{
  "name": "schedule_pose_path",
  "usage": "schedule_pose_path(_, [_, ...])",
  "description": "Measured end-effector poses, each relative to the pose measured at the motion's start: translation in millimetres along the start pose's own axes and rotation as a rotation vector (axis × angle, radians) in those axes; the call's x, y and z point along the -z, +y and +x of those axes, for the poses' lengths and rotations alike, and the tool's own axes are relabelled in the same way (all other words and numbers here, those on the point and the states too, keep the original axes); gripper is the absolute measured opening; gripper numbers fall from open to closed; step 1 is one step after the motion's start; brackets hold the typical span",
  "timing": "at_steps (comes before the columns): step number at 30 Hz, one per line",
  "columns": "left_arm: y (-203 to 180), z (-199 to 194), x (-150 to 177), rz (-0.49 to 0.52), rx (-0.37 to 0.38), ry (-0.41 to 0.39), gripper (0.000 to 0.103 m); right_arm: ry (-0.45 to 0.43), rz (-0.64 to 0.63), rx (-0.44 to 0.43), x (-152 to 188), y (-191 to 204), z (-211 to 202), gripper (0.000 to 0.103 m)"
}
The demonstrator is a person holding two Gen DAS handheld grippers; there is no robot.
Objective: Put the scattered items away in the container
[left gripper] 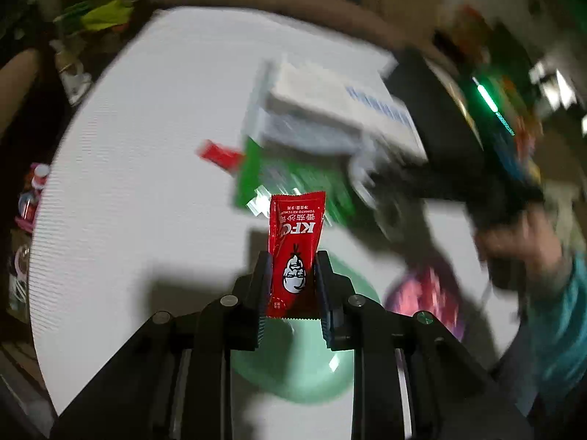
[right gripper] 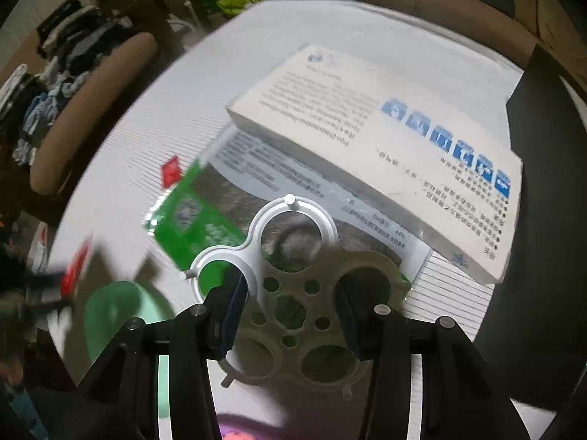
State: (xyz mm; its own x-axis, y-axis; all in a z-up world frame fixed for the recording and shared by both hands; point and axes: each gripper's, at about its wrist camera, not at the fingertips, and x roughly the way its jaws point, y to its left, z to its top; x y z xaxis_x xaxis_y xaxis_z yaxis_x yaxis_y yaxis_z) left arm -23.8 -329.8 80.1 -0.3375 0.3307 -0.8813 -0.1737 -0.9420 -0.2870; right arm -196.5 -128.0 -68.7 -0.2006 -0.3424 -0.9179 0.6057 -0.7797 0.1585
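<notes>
L tongs (left gripper: 292, 286) clamp ketchup sachet (left gripper: 295, 253) above green bowl (left gripper: 312, 366); R tongs (right gripper: 293, 315) grip white holed disc (right gripper: 293, 293), seen only R cam.

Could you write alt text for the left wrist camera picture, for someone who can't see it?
The left gripper pinches a red KFC ketchup packet upright above a pale green bowl on a white table. Behind lie a blurred white box, a green packet and another red sachet.
</notes>
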Motion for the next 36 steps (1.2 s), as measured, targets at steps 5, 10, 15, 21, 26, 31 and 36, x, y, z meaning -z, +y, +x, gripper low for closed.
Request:
schedule_pose_path(5, [-30.8, 39.2, 23.6, 0.099, -0.038, 0.166, 0.031, 0.012, -0.008, 0.096, 4.7, -0.5, -9.1, 0.068])
schedule_pose_path(10, [-13.7, -2.0, 2.6, -0.015, 0.002, 0.012, 0.064, -0.114, 0.031, -0.006, 5.8, -0.1, -61.2, 0.068])
schedule_pose_path(15, [51.8, -58.3, -13.7, -0.298, 0.055, -0.255, 0.067, -0.182, -0.128, -0.083, -19.8, 51.9, -71.6, 0.068])
schedule_pose_path(21, [113.8, -61.8, -5.5, -0.455, -0.038, -0.267, 0.067, -0.093, -0.376, -0.055, -57.6, 129.8, 2.7, 0.054])
schedule_pose_path(26, [129.5, -53.1, -1.9, -0.477, -0.054, -0.243, 0.067, 0.003, -0.428, -0.037, -78.9, 142.2, 57.6, 0.041])
schedule_pose_path(31, [132.4, -53.5, -3.1, -0.476, -0.036, -0.251, 0.067, 0.034, -0.49, -0.025, -77.2, 145.1, 71.7, 0.024])
schedule_pose_path(36, [132.0, -53.4, -5.6, -0.466, -0.036, -0.248, 0.067, 0.036, -0.482, -0.034, -68.4, 150.4, 62.3, 0.017])
